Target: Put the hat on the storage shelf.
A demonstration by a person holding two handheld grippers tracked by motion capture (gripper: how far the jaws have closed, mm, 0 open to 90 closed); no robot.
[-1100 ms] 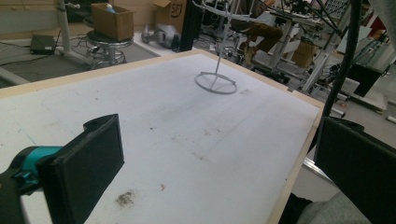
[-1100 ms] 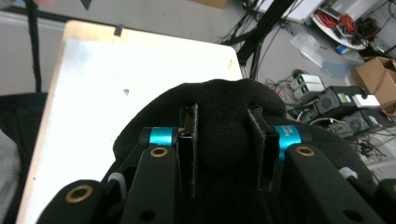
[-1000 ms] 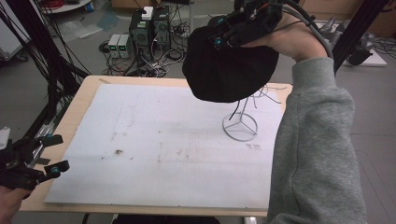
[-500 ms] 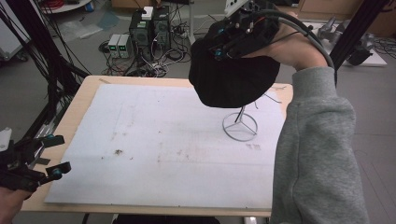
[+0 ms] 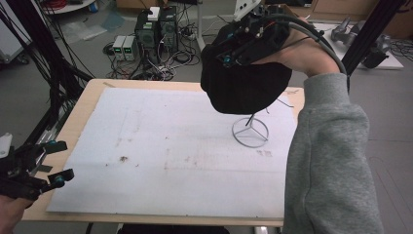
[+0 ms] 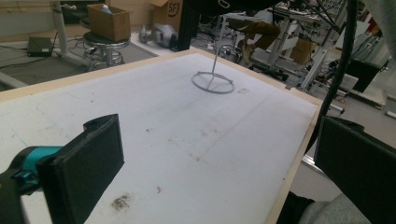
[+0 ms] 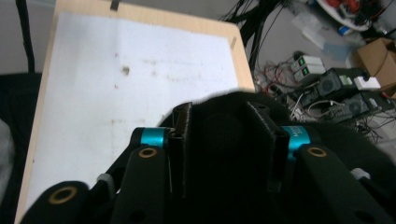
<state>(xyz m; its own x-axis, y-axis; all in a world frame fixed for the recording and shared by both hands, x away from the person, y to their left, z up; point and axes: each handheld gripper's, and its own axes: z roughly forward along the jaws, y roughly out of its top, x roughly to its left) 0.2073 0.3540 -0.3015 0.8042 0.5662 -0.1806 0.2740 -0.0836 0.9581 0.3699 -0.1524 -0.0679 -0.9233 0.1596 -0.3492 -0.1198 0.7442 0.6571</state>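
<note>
Nearest the person, at the tabletop's (image 5: pixel 146 146) front left corner, the left tongs (image 5: pixel 59 162) hover off the edge with their jaws wide apart and nothing between them (idle, to all appearances). Beyond them the white sheet lies bare but for a few smudges.

Farther right stands the wire stand (image 5: pixel 249 130), a ring base with a thin stem rising from its hub. The stem runs up under the black hat (image 5: pixel 243 90), which hangs over it near the far right edge. Whether the crown already bears on the stem's top is hidden by the fabric.

On the hat's crown sit the right tongs (image 7: pixel 218 112), which point down from the raised right hand (image 5: pixel 297 53). Their jaws have just been opening, yet black fabric fills the gap and lies against both pads, so I read them as gripping the hat, loosely.

The risks, as I judge them:
- If the crown is off centre when the grip goes slack, the hat could slide down one side and drop to the tabletop.
- The stand looks light; a sideways drag from fabric that clings to a pad could tip it.
- Lifting away before the pads are free would pull the hat back off.
</note>
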